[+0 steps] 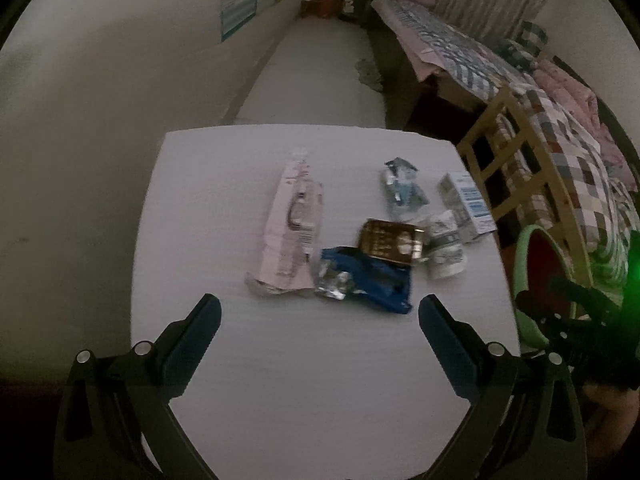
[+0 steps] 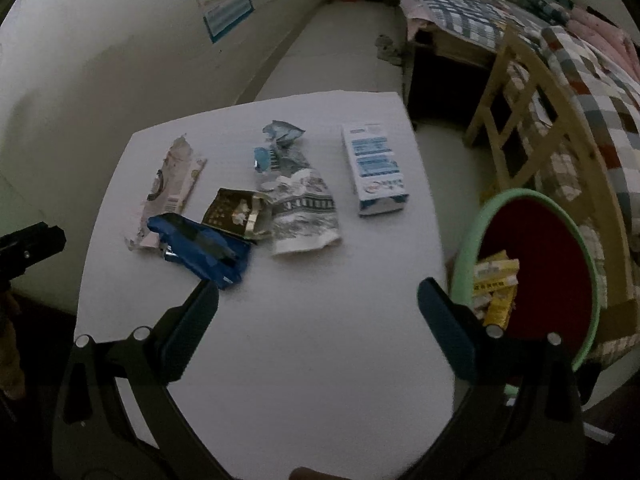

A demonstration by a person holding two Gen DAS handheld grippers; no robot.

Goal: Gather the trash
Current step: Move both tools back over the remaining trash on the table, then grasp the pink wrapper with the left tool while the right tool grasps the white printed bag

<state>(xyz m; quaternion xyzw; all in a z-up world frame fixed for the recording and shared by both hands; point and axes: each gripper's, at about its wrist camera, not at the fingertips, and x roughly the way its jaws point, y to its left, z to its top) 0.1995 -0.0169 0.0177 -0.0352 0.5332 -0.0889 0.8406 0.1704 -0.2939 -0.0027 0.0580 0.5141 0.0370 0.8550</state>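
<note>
Several pieces of trash lie on the white table [image 1: 320, 380] [image 2: 320, 360]: a pink wrapper [image 1: 294, 224] [image 2: 168, 188], a blue wrapper [image 1: 368, 280] [image 2: 200, 250], a gold-brown packet [image 1: 390, 242] [image 2: 236, 214], a crumpled silver-blue wrapper [image 1: 404, 184] [image 2: 280, 152], a grey-white pouch [image 1: 444, 246] [image 2: 304, 216] and a white-blue box [image 1: 466, 200] [image 2: 374, 168]. My left gripper [image 1: 320, 310] is open just short of the blue wrapper. My right gripper [image 2: 318, 294] is open and holds nothing, over the table's near right. A green-rimmed red bin [image 2: 536, 276] [image 1: 536, 256] holds yellow packets [image 2: 494, 288].
A wooden chair [image 2: 520, 120] [image 1: 504, 152] and a bed with a checked quilt [image 2: 580, 72] [image 1: 560, 140] stand to the right of the table. A plain wall [image 1: 100, 140] [image 2: 100, 72] runs along the left. The left gripper's body [image 2: 28, 246] shows at the right view's left edge.
</note>
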